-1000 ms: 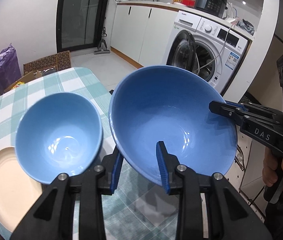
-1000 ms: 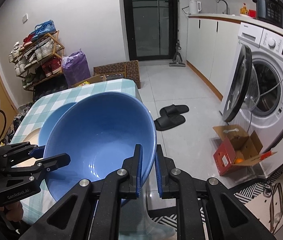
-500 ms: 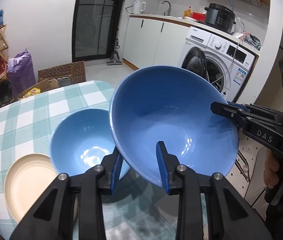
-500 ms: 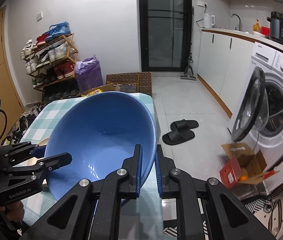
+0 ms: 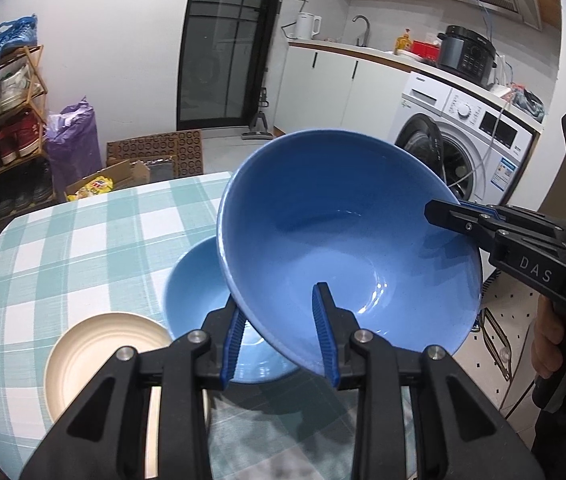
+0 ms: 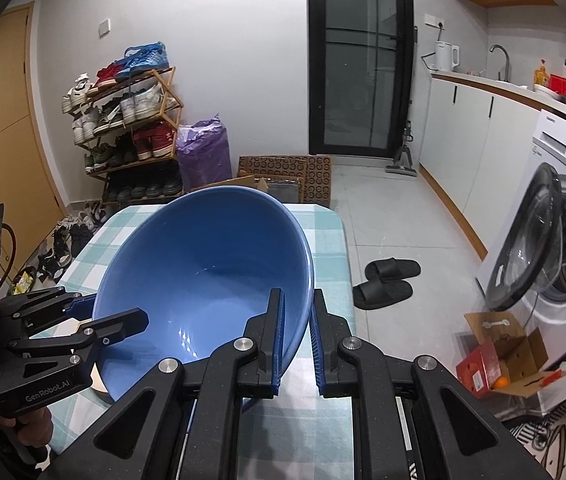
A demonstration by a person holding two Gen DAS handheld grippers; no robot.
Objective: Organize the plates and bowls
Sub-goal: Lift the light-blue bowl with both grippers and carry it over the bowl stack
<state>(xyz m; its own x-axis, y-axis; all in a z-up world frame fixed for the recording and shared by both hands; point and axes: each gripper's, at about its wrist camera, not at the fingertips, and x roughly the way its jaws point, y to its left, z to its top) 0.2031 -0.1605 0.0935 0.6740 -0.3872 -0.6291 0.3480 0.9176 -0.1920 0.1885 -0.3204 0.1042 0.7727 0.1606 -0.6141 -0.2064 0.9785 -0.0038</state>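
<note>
Both the left gripper [image 5: 279, 330] and right gripper [image 6: 295, 338] pinch the large blue bowl's [image 5: 343, 240] rim, the smaller blue bowl [image 5: 195, 280] lying lower left of it in the left wrist frame

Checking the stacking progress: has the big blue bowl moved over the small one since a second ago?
Yes. The big blue bowl has shifted left relative to the table and now overlaps the small blue bowl, which it sat beside before.

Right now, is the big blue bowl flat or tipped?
Tipped. The big bowl hangs above the table, its rim slanting, pinched by the left gripper and right gripper.
</note>
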